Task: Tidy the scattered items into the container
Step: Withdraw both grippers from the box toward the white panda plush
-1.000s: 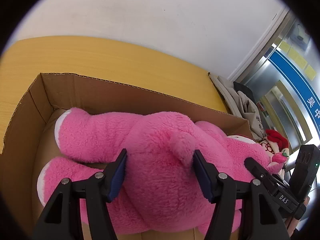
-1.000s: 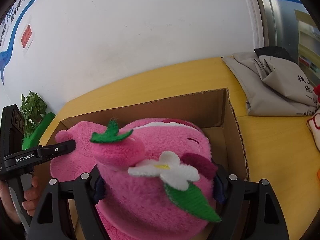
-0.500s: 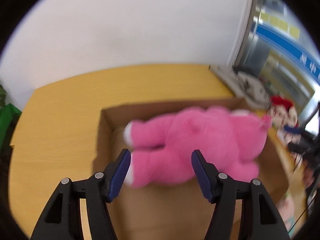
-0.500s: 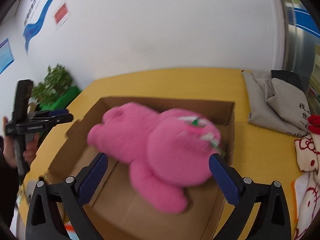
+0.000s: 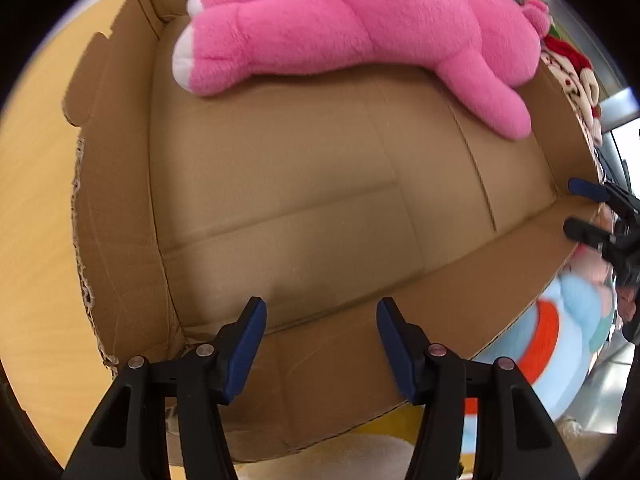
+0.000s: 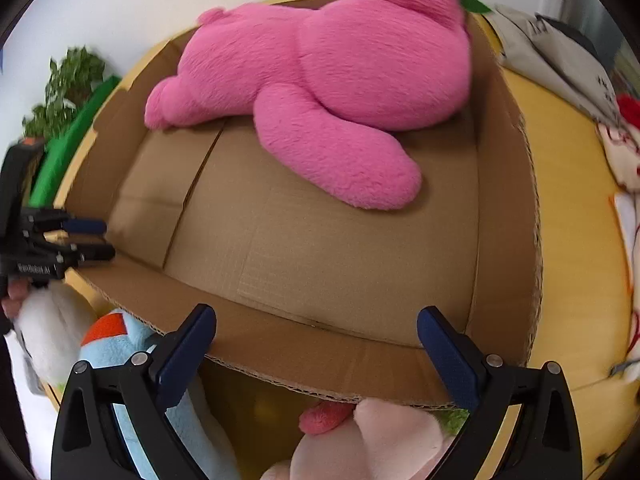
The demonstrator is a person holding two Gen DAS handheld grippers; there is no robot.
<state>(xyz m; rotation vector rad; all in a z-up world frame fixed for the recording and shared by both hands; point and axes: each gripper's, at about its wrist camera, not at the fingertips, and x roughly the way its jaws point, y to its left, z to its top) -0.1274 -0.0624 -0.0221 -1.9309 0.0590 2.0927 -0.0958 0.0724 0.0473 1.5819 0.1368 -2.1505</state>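
The box [image 5: 328,184] sits open-topped on the yellow surface [image 5: 36,208], its left wall torn and ragged along the rim, its near wall lying just under both grippers. The pink bear [image 5: 352,28] lies on its side along the far wall, head toward the right corner, one leg stretched out onto the floor of the box; the rest of the cardboard floor, from the middle to the near wall, is bare. The left gripper [image 5: 320,344] hangs over the near rim with jaws apart and nothing between them. The right gripper [image 6: 316,352] is also over the near rim, jaws wide apart and empty. Outside the near wall lie a blue toy [image 6: 120,344] with an orange patch, a white plush [image 6: 48,328] to its left and a pale pink plush [image 6: 384,432] to the right. On the surface to the right of the box rest a grey bag [image 6: 560,52] and a white-and-red plush [image 6: 624,148]. A white wall and a green plant [image 6: 64,84] stand at the far left.
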